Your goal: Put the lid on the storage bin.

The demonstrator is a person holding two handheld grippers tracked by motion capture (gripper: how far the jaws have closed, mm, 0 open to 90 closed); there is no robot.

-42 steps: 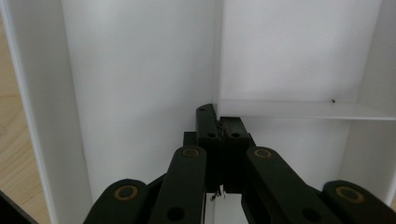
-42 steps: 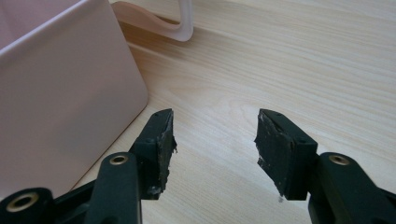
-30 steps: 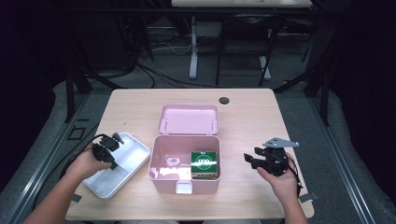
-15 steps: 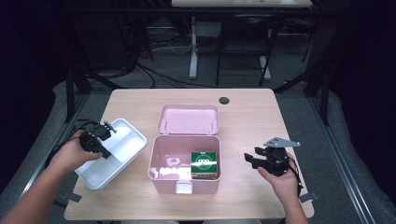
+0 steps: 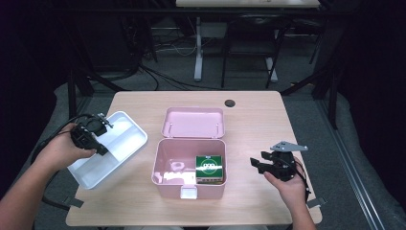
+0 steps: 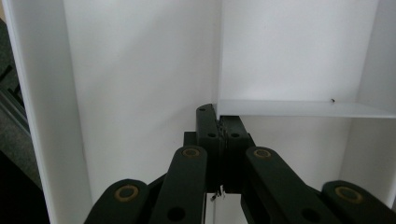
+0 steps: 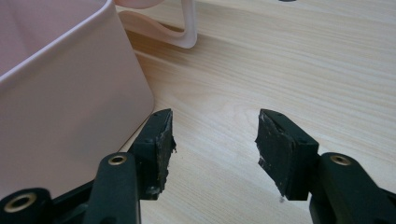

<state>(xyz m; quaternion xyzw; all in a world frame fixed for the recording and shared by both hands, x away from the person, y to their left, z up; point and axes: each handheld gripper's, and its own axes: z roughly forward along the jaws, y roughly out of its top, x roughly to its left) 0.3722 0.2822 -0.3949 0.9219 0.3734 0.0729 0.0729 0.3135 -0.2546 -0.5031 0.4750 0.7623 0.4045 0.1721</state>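
White divided plastic tray (image 5: 122, 139) was tilted above the light wooden desk (image 5: 253, 120) at its left edge, its inner divider pinched by the left tool (image 5: 98, 127). Right tool (image 5: 258, 163) rested spread beside the open pink plastic box (image 5: 189, 165). Dark room, grey floor (image 5: 230, 72) beyond.

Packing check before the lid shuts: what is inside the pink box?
Inside the pink box: a green-topped carton at right, whitish items at left. Anything beneath the carton is hidden.

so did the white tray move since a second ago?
Yes. The white tray, clamped in the left gripper, has shifted left, away from the pink box, and tilted up.
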